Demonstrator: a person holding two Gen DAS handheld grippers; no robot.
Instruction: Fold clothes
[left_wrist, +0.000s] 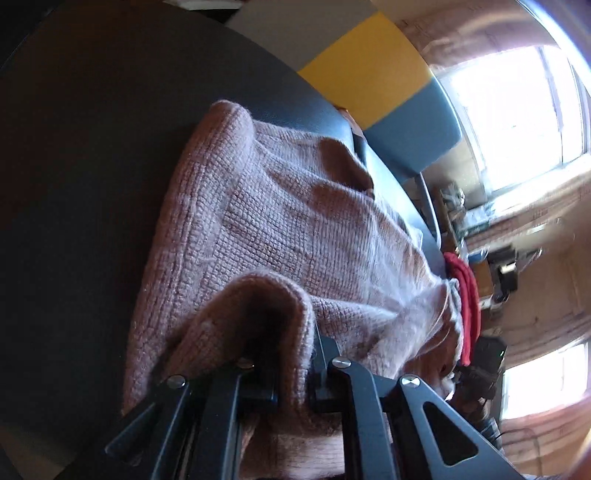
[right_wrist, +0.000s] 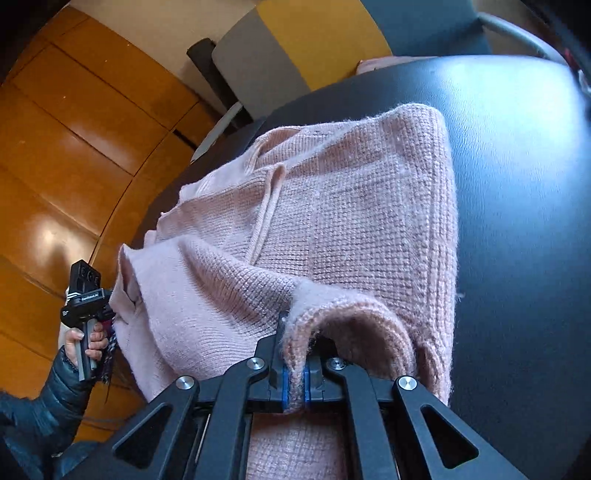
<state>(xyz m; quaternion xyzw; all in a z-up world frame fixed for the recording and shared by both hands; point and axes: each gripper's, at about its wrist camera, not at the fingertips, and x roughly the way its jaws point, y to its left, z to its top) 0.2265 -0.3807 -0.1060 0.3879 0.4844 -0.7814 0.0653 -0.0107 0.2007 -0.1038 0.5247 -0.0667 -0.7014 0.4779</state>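
Note:
A pink knitted sweater (left_wrist: 280, 229) lies partly folded on a round black table (left_wrist: 74, 184); it also shows in the right wrist view (right_wrist: 351, 229). My left gripper (left_wrist: 293, 391) is shut on a raised fold of the sweater's near edge. My right gripper (right_wrist: 295, 380) is shut on another raised fold of the same edge, the knit pinched between its blue pads (right_wrist: 284, 384). In the right wrist view the left gripper (right_wrist: 85, 295) shows at the far left, in a hand beside the sweater's hanging edge.
The black table (right_wrist: 517, 184) spreads to the right of the sweater. A chair with yellow and blue panels (left_wrist: 388, 92) stands behind the table. A red cloth (left_wrist: 467, 306) hangs past the table edge. Orange wood floor (right_wrist: 74, 147) lies to the left.

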